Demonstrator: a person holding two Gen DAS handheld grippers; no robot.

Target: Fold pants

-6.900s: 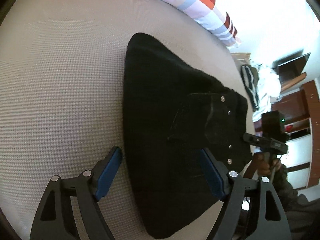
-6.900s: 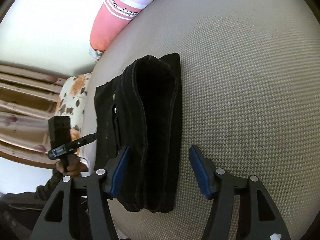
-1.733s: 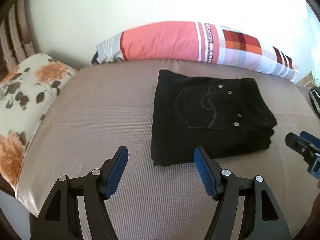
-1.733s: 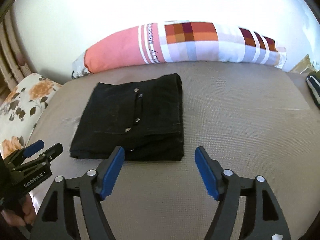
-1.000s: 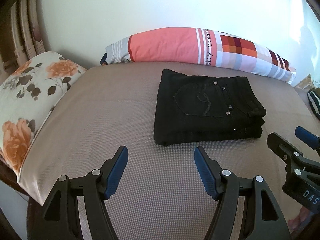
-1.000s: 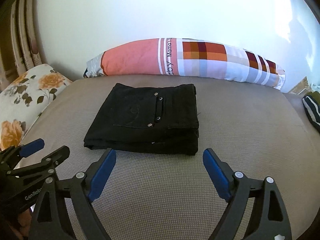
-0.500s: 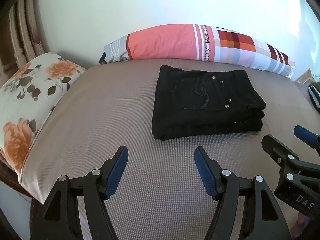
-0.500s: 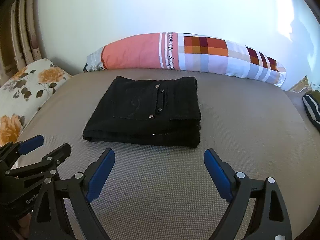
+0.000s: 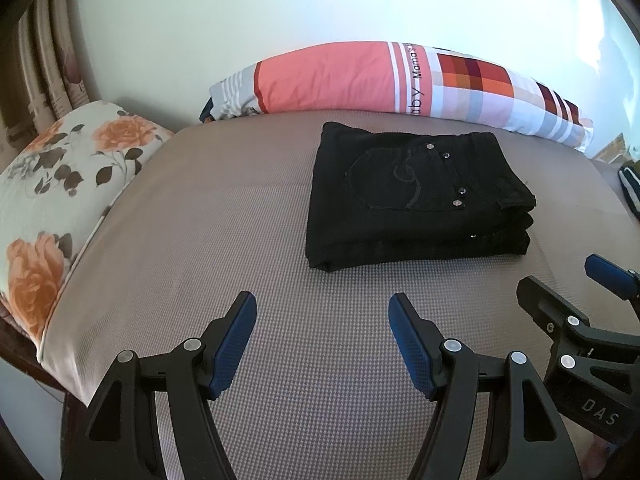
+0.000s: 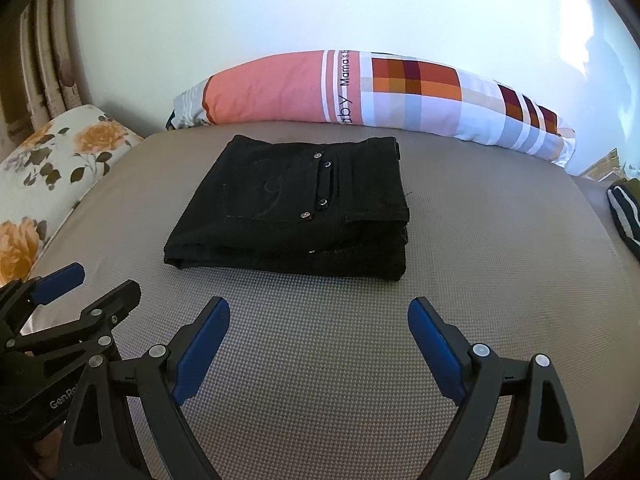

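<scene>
The black pants (image 9: pixel 412 196) lie folded into a flat rectangular stack on the grey-beige mattress (image 9: pixel 200 240), back pocket and rivets facing up. They also show in the right wrist view (image 10: pixel 296 208). My left gripper (image 9: pixel 322 312) is open and empty, held back from the stack's near edge. My right gripper (image 10: pixel 318 316) is open and empty, also short of the stack. The right gripper shows at the right edge of the left wrist view (image 9: pixel 560 292); the left gripper shows at the left edge of the right wrist view (image 10: pixel 88 284).
A long coral and checked bolster pillow (image 9: pixel 384 80) lies along the wall behind the pants. A floral pillow (image 9: pixel 52 184) sits at the mattress's left end. A dark striped garment (image 10: pixel 624 208) lies off the right end.
Both grippers have pulled back from the folded pants over the earlier frames and stayed open. In the last half second the views barely shift. The pants have not moved.
</scene>
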